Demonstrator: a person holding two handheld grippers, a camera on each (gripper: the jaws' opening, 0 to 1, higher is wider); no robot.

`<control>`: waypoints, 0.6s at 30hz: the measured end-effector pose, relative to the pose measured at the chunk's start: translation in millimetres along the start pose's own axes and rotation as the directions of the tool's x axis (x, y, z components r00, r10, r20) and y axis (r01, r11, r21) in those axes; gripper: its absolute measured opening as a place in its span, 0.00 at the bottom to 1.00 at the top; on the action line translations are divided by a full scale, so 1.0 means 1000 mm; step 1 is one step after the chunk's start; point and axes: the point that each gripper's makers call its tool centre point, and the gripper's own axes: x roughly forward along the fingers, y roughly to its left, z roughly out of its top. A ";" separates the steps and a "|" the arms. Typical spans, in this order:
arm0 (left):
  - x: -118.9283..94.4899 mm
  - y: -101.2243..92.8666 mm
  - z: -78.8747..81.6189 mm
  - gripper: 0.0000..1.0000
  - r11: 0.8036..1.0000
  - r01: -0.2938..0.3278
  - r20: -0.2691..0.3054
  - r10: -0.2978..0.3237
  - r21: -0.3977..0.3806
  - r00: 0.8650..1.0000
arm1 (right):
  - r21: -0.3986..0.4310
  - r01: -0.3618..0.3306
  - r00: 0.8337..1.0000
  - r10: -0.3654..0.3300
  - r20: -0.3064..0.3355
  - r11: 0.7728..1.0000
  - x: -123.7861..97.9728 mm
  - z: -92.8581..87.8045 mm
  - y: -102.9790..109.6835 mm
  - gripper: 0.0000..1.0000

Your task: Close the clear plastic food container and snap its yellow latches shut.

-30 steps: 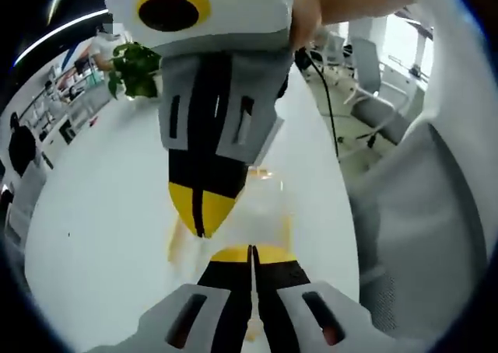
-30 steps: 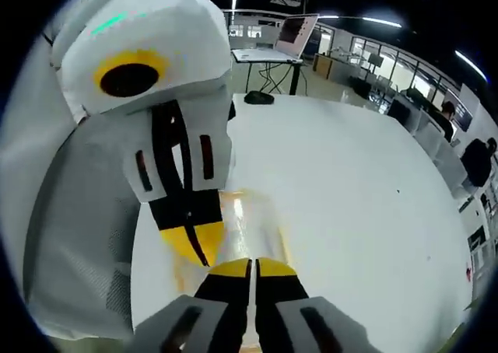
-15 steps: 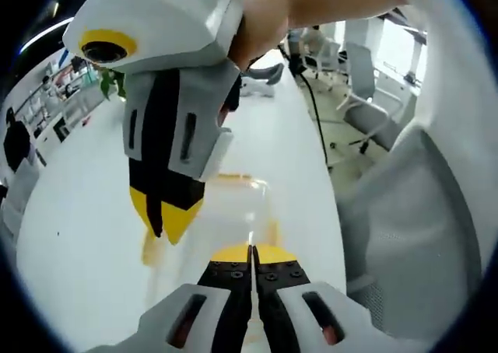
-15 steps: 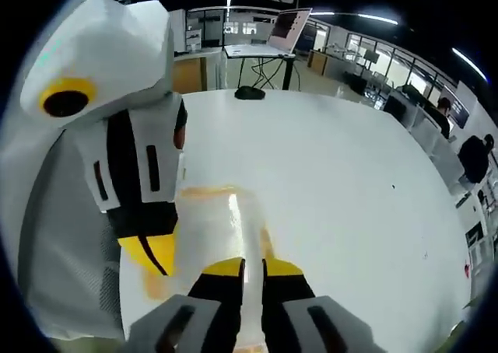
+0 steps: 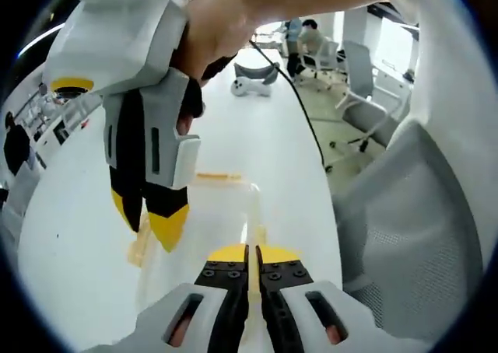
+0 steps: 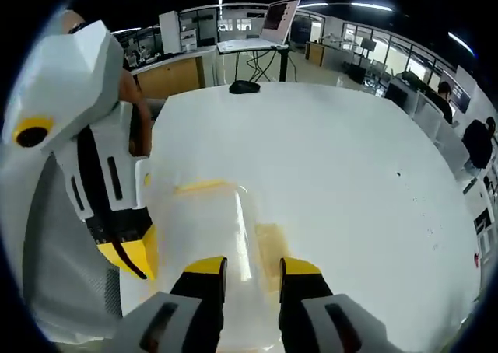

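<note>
The clear plastic food container [image 5: 206, 228] lies on the white table [image 5: 78, 213] with its lid down. Yellow latches show on its far edge [image 5: 218, 176] and left side [image 5: 140, 248]. My left gripper [image 5: 250, 253] is shut, its tips low over the container's near edge beside a yellow latch [image 5: 259, 235]. The right gripper [image 5: 148, 217] comes in from above, held by a hand, open just above the container's left part. In the right gripper view the container [image 6: 210, 221] lies under my open right gripper [image 6: 251, 267], and the left gripper [image 6: 128, 256] is shut at its left edge.
A white mesh chair [image 5: 412, 236] stands close by the table's edge. A black cable [image 5: 299, 104] runs along the table to a white device [image 5: 253, 75]. Far off are a black mouse [image 6: 243, 86], a laptop [image 6: 280, 15], desks and seated people.
My right gripper's jaws have opened from shut and its tips have drawn up off the container lid. The left gripper stays shut at the near edge.
</note>
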 end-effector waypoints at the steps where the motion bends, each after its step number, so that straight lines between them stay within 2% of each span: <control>1: 0.000 0.000 -0.001 0.09 1.000 -0.003 -0.005 0.003 0.008 1.000 | 0.007 -0.012 1.000 0.012 0.003 1.000 0.001 0.001 -0.001 0.29; 2: 0.000 -0.001 -0.004 0.11 0.999 -0.006 -0.025 0.006 0.032 1.000 | 0.034 -0.066 0.998 0.066 0.004 0.997 0.002 0.001 0.007 0.35; 3: 0.001 -0.002 0.000 0.13 0.998 0.005 -0.003 -0.005 0.064 1.000 | 0.048 -0.098 0.995 0.098 0.000 0.994 0.003 0.001 0.010 0.40; 4: 0.000 -0.002 -0.001 0.16 0.999 0.004 -0.015 -0.003 0.049 1.000 | 0.024 -0.110 0.994 0.110 -0.014 0.994 0.004 0.000 0.009 0.44; 6: 0.000 0.002 -0.003 0.27 0.999 -0.026 -0.026 0.027 0.038 0.999 | -0.017 -0.163 0.984 0.162 -0.076 0.986 0.005 -0.008 0.014 0.46; 7: 0.000 0.002 -0.005 0.28 0.999 -0.029 -0.035 0.030 0.040 0.999 | -0.026 -0.187 0.979 0.185 -0.083 0.982 0.005 -0.008 0.016 0.45; 9: -0.003 0.003 -0.010 0.30 0.996 -0.053 -0.061 0.058 0.076 0.996 | -0.052 -0.205 0.975 0.199 -0.096 0.977 0.005 -0.007 0.017 0.45; 13: 0.000 -0.003 -0.012 0.37 0.990 -0.058 -0.067 0.068 0.129 0.995 | -0.082 -0.239 0.964 0.226 -0.142 0.968 0.007 -0.006 0.016 0.46; 15: 0.002 -0.002 -0.009 0.37 0.987 -0.072 -0.063 0.082 0.144 0.995 | -0.081 -0.245 0.959 0.229 -0.165 0.966 0.008 -0.006 0.014 0.48; 18: 0.006 0.005 -0.006 0.32 0.977 -0.128 -0.063 0.141 0.170 0.988 | -0.088 -0.260 0.950 0.239 -0.199 0.962 0.010 -0.004 0.014 0.48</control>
